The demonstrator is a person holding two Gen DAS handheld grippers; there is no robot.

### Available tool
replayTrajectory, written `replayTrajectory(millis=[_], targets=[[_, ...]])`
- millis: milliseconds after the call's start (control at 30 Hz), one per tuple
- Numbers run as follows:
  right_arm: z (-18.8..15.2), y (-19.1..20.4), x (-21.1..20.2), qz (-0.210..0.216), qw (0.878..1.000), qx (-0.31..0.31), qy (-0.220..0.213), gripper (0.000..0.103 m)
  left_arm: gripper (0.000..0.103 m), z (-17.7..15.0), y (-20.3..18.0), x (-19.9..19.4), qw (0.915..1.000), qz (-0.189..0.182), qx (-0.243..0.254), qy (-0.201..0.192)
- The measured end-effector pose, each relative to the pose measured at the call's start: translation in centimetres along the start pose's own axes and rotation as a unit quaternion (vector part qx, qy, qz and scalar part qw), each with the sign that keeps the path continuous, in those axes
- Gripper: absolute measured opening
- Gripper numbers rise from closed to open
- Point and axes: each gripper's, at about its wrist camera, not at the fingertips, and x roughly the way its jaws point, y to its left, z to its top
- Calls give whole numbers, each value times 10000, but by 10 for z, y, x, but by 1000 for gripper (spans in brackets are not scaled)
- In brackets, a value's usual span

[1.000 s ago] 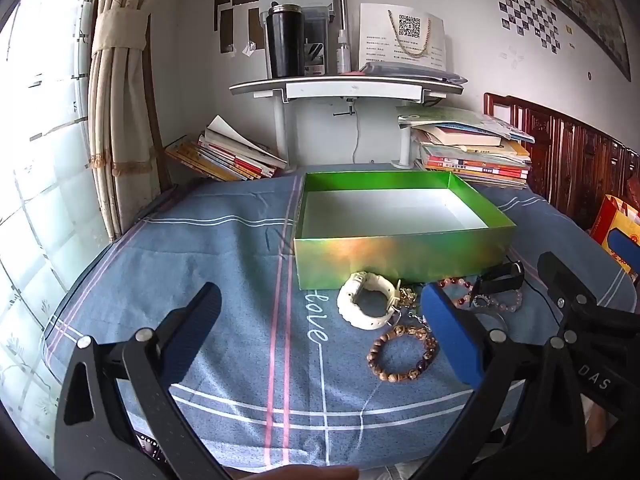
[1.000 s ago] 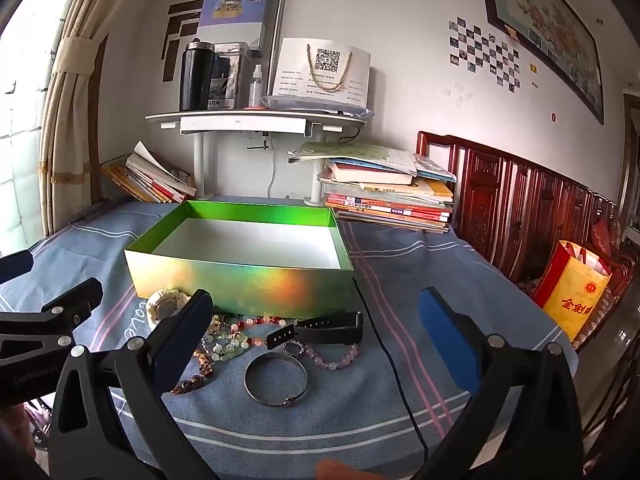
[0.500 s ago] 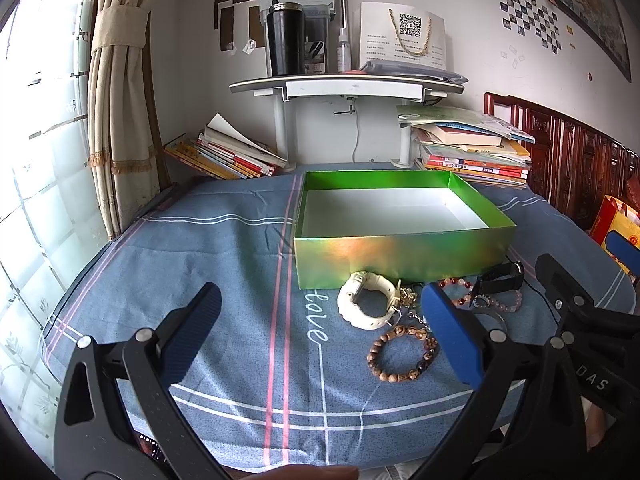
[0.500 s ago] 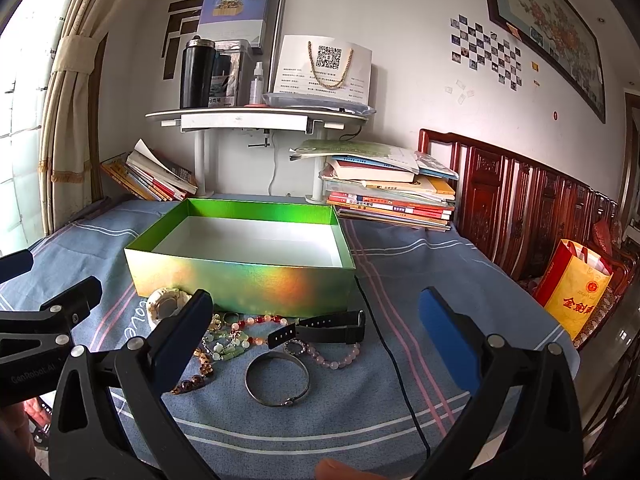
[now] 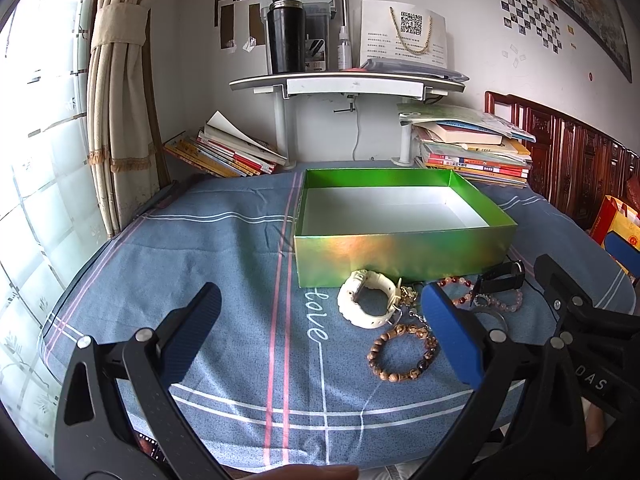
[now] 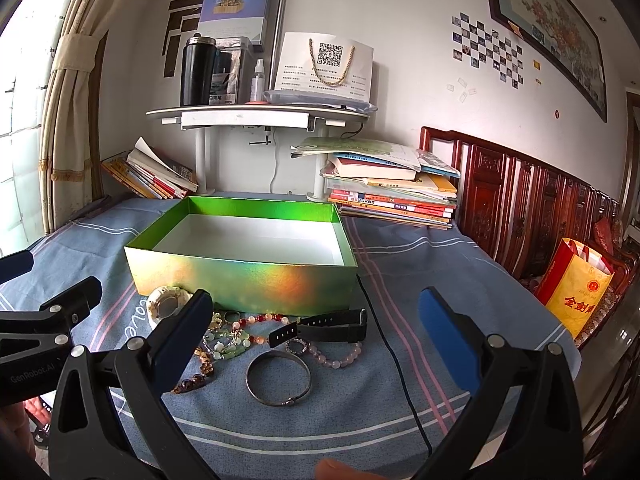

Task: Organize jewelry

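Note:
An empty green box [image 5: 404,246] [image 6: 244,276] with a white inside stands on the blue cloth. In front of it lies jewelry: a white watch [image 5: 368,300] [image 6: 166,304], a brown bead bracelet [image 5: 402,356], a black watch [image 6: 324,326] [image 5: 500,280], a metal bangle [image 6: 279,378], a pink bead bracelet [image 6: 336,358] and a red-and-white bead string [image 6: 248,326]. My left gripper [image 5: 320,330] is open, low over the cloth left of the pile. My right gripper [image 6: 312,336] is open, with the bangle and black watch seen between its fingers. Neither holds anything.
Book stacks [image 6: 396,192] [image 5: 228,152] lie behind the box under a white shelf [image 6: 256,114] carrying a black flask. A black cable [image 6: 400,364] runs down the cloth right of the jewelry. A carved wooden headboard [image 6: 520,200] and a yellow bag [image 6: 572,292] stand at the right.

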Motion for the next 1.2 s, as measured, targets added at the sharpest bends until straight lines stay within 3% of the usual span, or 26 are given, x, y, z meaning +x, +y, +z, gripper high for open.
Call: replayTrajectory(millis=[1200], targets=[[-1,-1,3,49,9999,53,74,101,99,-4,0,4,10000,-3,-11,80]])
